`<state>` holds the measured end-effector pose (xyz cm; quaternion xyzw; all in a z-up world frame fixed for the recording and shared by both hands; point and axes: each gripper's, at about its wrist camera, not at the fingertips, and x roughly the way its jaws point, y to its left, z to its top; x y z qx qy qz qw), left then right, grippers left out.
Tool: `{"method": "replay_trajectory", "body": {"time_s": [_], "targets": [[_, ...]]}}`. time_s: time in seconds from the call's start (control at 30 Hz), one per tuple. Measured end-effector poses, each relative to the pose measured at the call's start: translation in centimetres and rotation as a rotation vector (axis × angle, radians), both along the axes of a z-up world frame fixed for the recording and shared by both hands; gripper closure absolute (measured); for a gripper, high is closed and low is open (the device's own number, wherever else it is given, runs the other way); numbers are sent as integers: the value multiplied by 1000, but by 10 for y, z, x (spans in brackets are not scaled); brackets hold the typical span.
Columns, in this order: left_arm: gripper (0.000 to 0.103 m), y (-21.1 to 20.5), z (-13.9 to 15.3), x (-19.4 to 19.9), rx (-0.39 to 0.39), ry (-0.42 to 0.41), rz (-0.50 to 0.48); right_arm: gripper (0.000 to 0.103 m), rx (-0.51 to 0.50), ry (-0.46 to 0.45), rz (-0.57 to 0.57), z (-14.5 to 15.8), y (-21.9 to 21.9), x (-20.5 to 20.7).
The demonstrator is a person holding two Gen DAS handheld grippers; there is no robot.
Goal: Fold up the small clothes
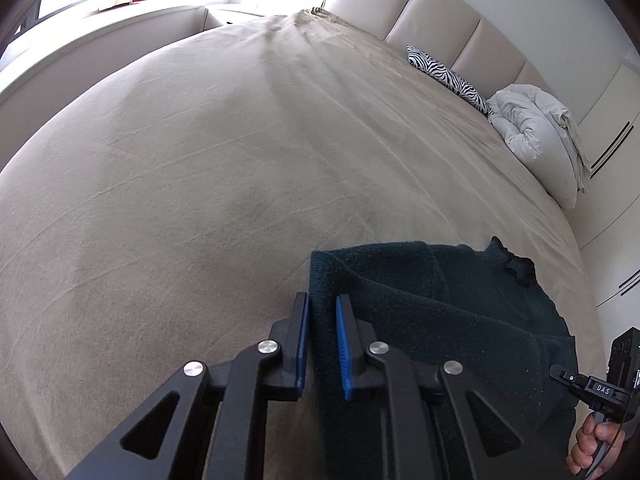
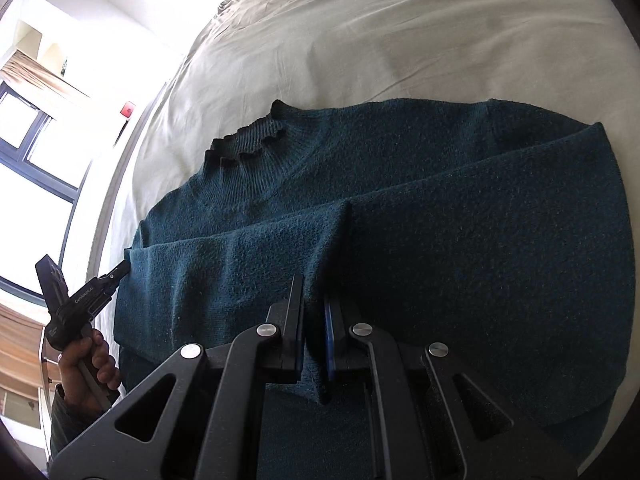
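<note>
A dark teal knit sweater (image 2: 460,240) lies flat on the beige bed sheet (image 1: 240,160), with its ruffled collar (image 2: 244,146) toward the far side and both sleeves folded across the body. My left gripper (image 1: 322,308) is closed on the sweater's edge (image 1: 322,280), with fabric between its blue pads. It also shows in the right wrist view (image 2: 120,270) at the sweater's left side. My right gripper (image 2: 314,300) is closed on a fold of the sleeve cuff (image 2: 316,264). It shows at the right edge of the left wrist view (image 1: 560,374).
A zebra-print cushion (image 1: 448,76) and a bundled white duvet (image 1: 536,132) lie at the bed's far right by the padded headboard (image 1: 432,16). A window (image 2: 36,148) lies beyond the bed's left edge.
</note>
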<state>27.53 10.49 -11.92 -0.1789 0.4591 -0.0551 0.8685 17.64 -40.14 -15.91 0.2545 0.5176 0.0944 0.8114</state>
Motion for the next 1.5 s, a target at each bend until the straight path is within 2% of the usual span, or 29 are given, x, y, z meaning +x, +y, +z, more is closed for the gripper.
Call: {"method": "replay_trajectory", "body": {"time_s": [0.17, 0.23, 0.3, 0.4, 0.53, 0.7, 0.8, 0.87, 0.97, 1.17, 1.33, 1.4, 1.5], "targets": [[93, -2, -3, -2, 45, -26, -18, 96, -1, -14, -24, -2, -7, -5], [93, 0, -7, -2, 36, -29, -12, 97, -10, -18, -35, -4, -10, -7], [92, 1, -8, -3, 31, -35, -11, 97, 1, -20, -45, -7, -13, -6], [92, -3, -5, -3, 65, -40, -18, 97, 28, -20, -67, -11, -19, -6], [93, -11, 15, -17, 137, -90, -18, 97, 22, -14, -64, -4, -18, -12], [93, -23, 40, -41, 172, -180, -54, 95, 36, -35, -90, 9, -20, -22], [93, -29, 27, -43, 198, -143, -83, 95, 22, -21, -82, 5, -17, -24], [93, -23, 13, -41, 176, -107, -71, 95, 15, -17, -85, -1, -18, -24], [94, -18, 2, -45, 147, -103, -68, 96, 20, -25, -98, -6, -22, -22], [94, -15, 7, -48, 164, -100, -58, 96, -35, -33, -122, -1, -20, -21], [94, -17, 36, -45, 162, -169, -55, 95, -137, -35, -209, 20, -28, -30], [94, -20, 39, -31, 162, -170, -61, 95, -115, -71, -216, 30, -31, -33], [94, -26, 27, -6, 199, -130, -79, 95, -76, -117, -156, 39, -19, -29]]}}
